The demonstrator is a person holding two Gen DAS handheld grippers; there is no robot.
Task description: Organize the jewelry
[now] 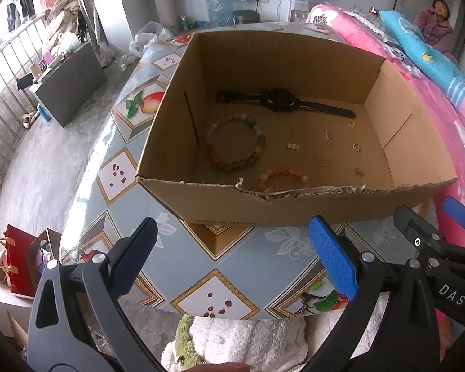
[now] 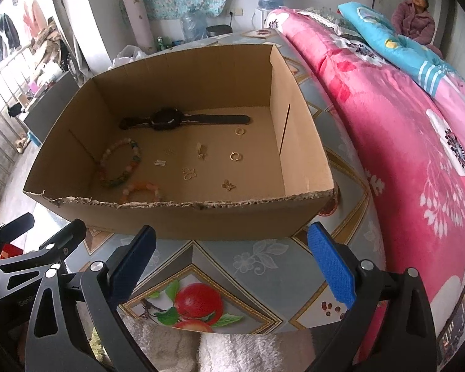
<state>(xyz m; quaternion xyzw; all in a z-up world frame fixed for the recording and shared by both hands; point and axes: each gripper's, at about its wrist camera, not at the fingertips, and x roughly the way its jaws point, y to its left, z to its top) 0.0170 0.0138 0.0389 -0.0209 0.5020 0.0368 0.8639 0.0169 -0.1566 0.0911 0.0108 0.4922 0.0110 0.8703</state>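
An open cardboard box (image 1: 232, 204) (image 2: 170, 220) stands on the patterned table. Inside lie a black watch (image 1: 279, 100) (image 2: 170, 120), a multicoloured bead bracelet (image 1: 235, 143) (image 2: 121, 162), an orange bead bracelet (image 1: 283, 179) (image 2: 141, 191), gold rings (image 1: 357, 146) (image 2: 235, 156) and several small gold charms (image 1: 324, 161) (image 2: 228, 185). My left gripper (image 1: 232, 251) is open and empty, in front of the box's near wall. My right gripper (image 2: 231, 254) is open and empty, also in front of the near wall. The right gripper shows at the right of the left wrist view (image 1: 443, 232).
The table (image 1: 238, 263) (image 2: 257, 263) has a blue fruit-pattern cloth. A bed with a pink floral blanket (image 2: 403, 124) lies close on the right. A person (image 2: 415, 15) sits at the far right. A dark cabinet (image 1: 71, 83) and red bag (image 1: 15, 263) stand on the left.
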